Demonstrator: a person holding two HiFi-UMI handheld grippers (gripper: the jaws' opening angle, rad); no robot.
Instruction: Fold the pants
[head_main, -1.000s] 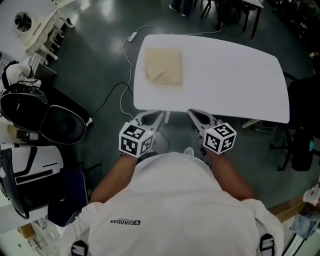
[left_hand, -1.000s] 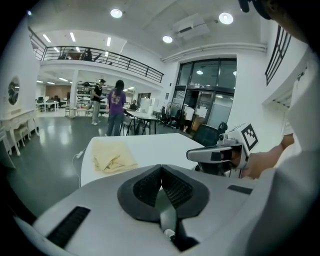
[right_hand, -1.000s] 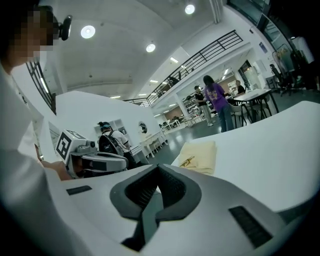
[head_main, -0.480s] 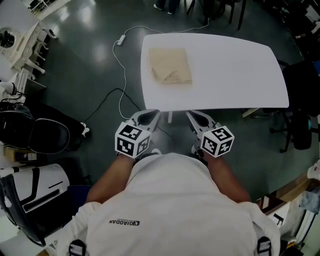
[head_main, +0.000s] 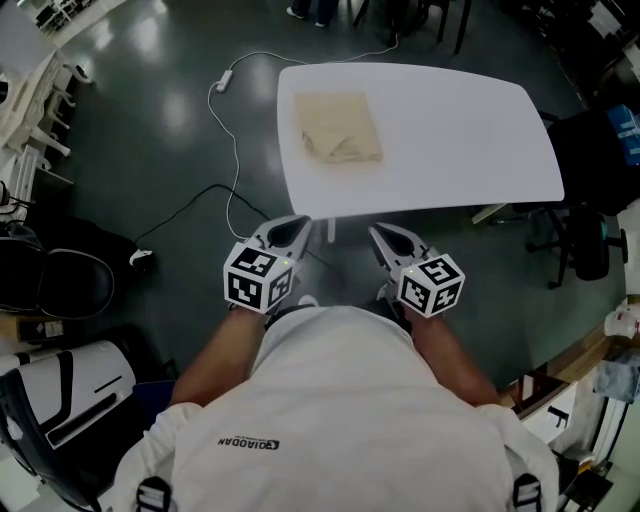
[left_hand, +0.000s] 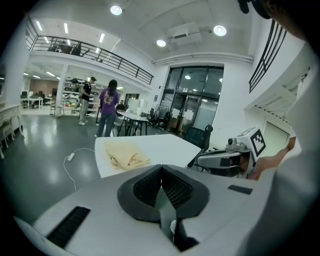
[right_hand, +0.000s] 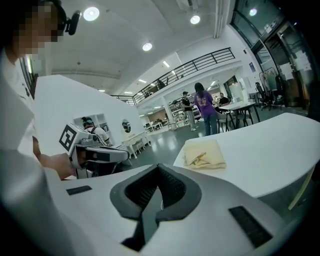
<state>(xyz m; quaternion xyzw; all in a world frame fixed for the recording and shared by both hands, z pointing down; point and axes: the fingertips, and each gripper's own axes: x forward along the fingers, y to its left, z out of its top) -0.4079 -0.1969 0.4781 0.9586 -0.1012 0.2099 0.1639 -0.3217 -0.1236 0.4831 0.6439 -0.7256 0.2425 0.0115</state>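
Beige pants (head_main: 340, 127) lie as a compact, near-square bundle on the white desk (head_main: 460, 130), toward its far left corner; the slightly longer side runs from the desk's near edge to its far edge. Left gripper (head_main: 297, 222) and right gripper (head_main: 379, 232) both hang just off the desk's near edge, tips pointing at it, well apart from the pants. Both pairs of jaws pressed together, nothing between them. Pants lie ahead and left of both; left gripper is nearer, almost in line with the bundle. Judgement: bundle looks already folded, little left to do. No container on the desk
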